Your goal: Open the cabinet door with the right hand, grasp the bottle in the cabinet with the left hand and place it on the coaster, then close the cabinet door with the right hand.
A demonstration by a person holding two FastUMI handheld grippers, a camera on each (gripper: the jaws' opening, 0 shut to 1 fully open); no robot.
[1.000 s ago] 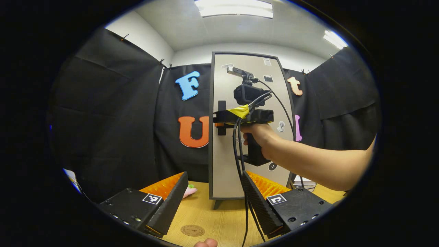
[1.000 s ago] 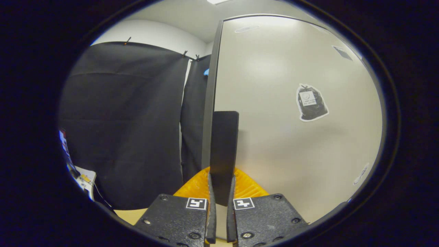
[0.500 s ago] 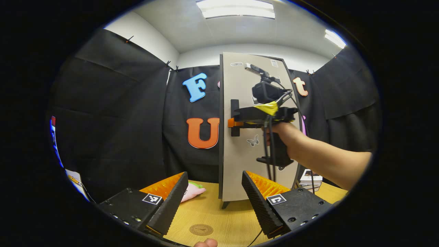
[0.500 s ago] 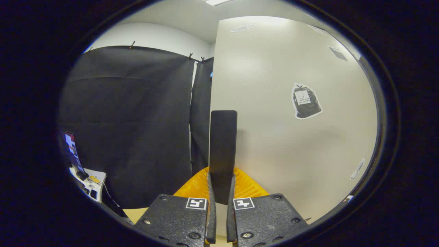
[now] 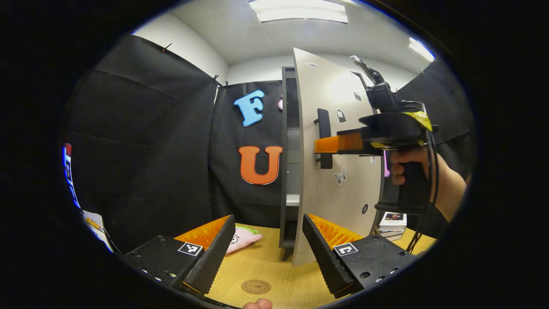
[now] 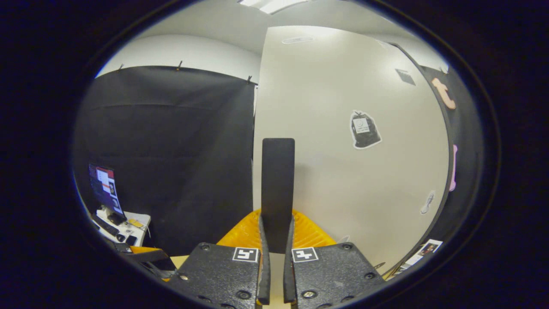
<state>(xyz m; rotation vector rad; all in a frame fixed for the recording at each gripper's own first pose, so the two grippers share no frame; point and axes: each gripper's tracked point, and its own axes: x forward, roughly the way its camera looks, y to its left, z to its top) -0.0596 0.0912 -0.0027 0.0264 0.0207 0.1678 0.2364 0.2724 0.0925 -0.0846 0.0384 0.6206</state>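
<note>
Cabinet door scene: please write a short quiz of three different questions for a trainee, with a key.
1. True or false: the right tongs are shut on the door handle.
2. Choose one. The left tongs are: A) open, holding nothing; B) shut on a bottle; C) shut on the coaster.
3. Fill in: on the table, just left of the cabinet, lies a pink ____.

Key: 1 true. 2 A. 3 plush toy. The door stands partly open, and the coaster lies bare on the table between the left tongs' fingers in the left gripper view.
</note>
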